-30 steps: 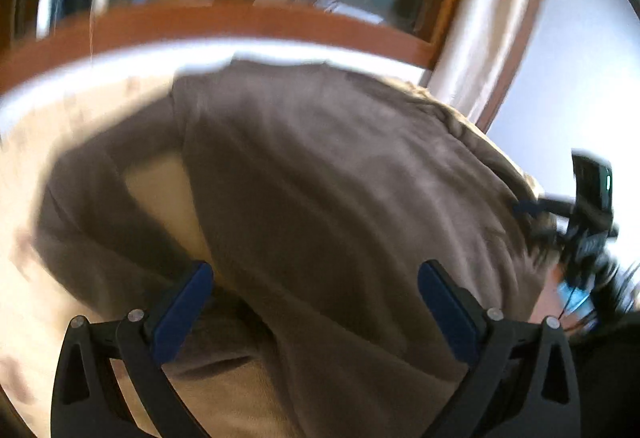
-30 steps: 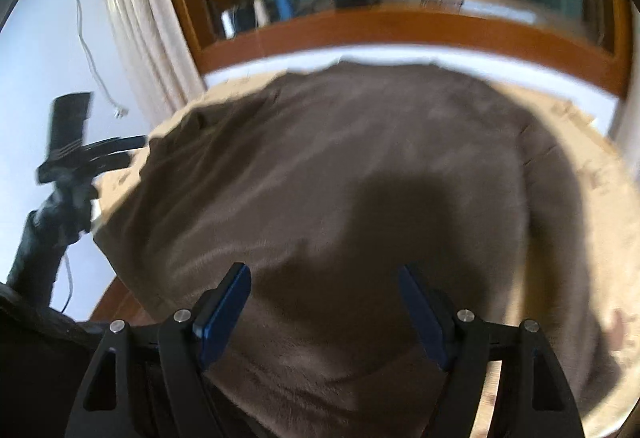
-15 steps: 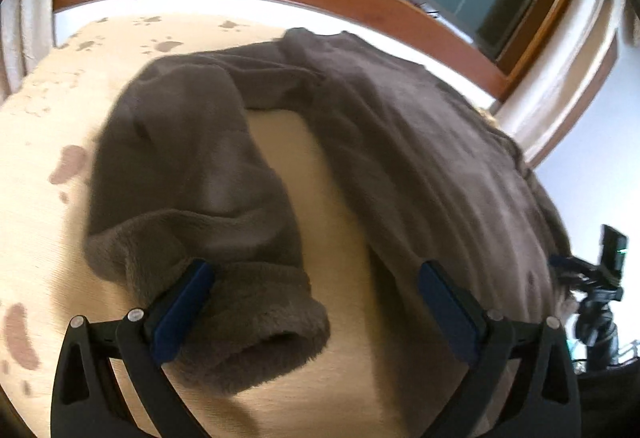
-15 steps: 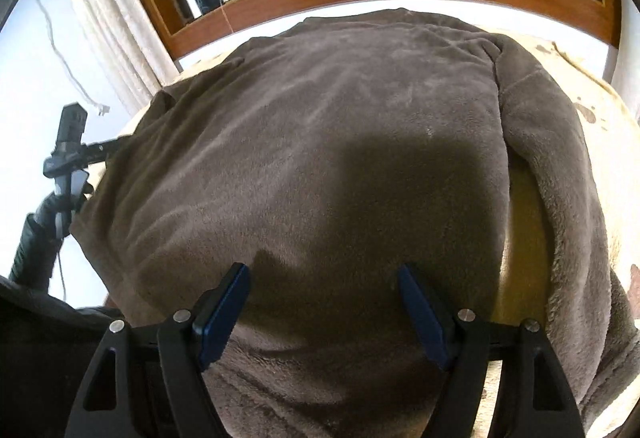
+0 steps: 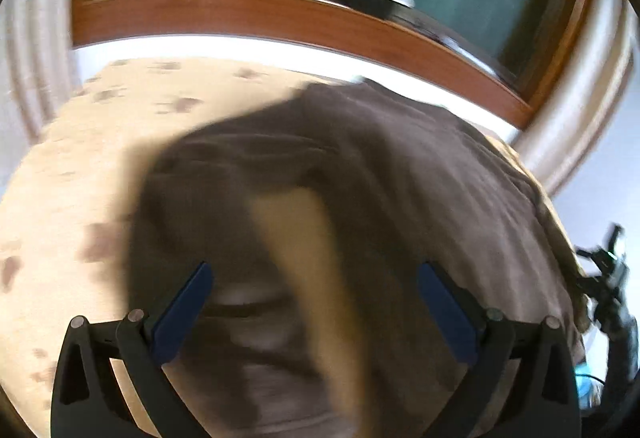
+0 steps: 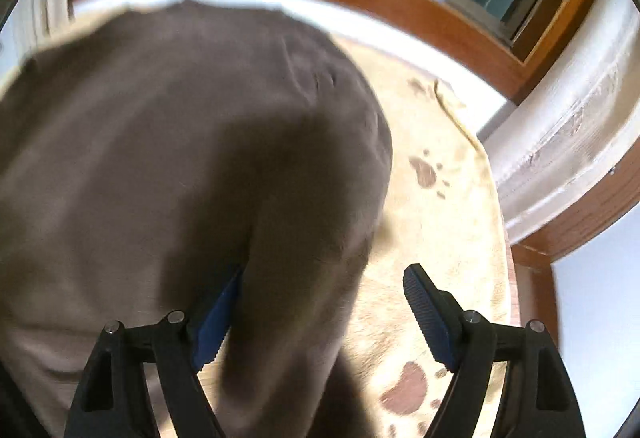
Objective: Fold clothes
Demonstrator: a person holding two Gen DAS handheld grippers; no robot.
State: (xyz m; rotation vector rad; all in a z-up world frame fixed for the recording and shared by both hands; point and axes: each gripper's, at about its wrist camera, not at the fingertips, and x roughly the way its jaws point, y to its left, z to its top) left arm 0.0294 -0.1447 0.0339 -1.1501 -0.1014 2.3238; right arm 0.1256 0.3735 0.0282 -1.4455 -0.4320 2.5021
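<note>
A brown fleece sweater (image 5: 420, 174) lies spread on a cream blanket with paw prints (image 5: 80, 174). Its left sleeve (image 5: 192, 198) is bent back toward me, with a strip of blanket showing between sleeve and body. My left gripper (image 5: 316, 302) hangs open above the sleeve's cuff end, its blue pads apart and holding nothing. In the right wrist view the sweater's body (image 6: 140, 118) fills the left side, and its other sleeve (image 6: 304, 278) runs down between my right gripper's (image 6: 320, 314) fingers. Those jaws are opening; the sleeve lies close to the left pad, and the right pad is over bare blanket.
A wooden window frame (image 5: 280, 18) with small items on the sill runs along the back. Pale curtains (image 6: 560, 118) hang at the sides. A tripod with a device (image 5: 612, 278) stands off the right. The blanket's edge (image 6: 500, 238) drops off at the right.
Both views have swung. The left one now looks down on the bent sleeve at closer range. The right one moved from the sweater's body to its right sleeve and the blanket beside it.
</note>
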